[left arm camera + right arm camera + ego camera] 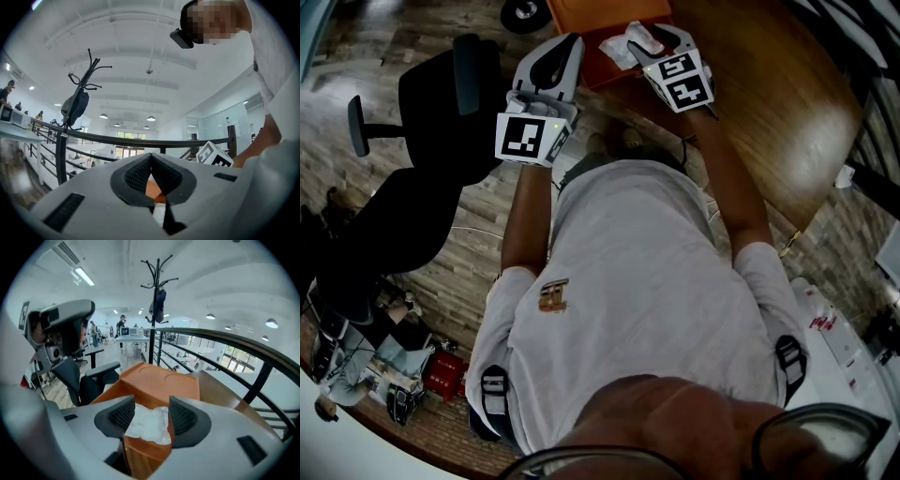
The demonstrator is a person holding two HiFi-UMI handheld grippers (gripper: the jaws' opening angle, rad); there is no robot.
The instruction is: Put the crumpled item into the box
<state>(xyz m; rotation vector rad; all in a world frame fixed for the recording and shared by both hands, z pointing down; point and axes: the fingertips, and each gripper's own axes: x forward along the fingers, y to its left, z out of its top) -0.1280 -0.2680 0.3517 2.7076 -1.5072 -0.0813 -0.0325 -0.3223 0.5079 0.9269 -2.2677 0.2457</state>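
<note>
- Floor [441,281]: grey-brown wood-look planks in staggered rows.
- Black office chair [431,103]: has armrests and stands on the planks just left of the table.
- Table [778,103]: brown wood top, glossy, with a rounded edge.
- Railing [140,139]: dark curved handrail on dark posts, with open hall beyond it.
- Coat stand [157,291]: black with hooked arms, set by the railing; something dark hangs from it.
- Ceiling [140,56]: white, high, crossed by beams.
- Round lamps [151,118] are lit, and so is a strip light [84,275].
- Windows [129,136]: at the far end, bright with daylight.
- Far desks [131,339]: people stand near them, too small to make out.
</note>
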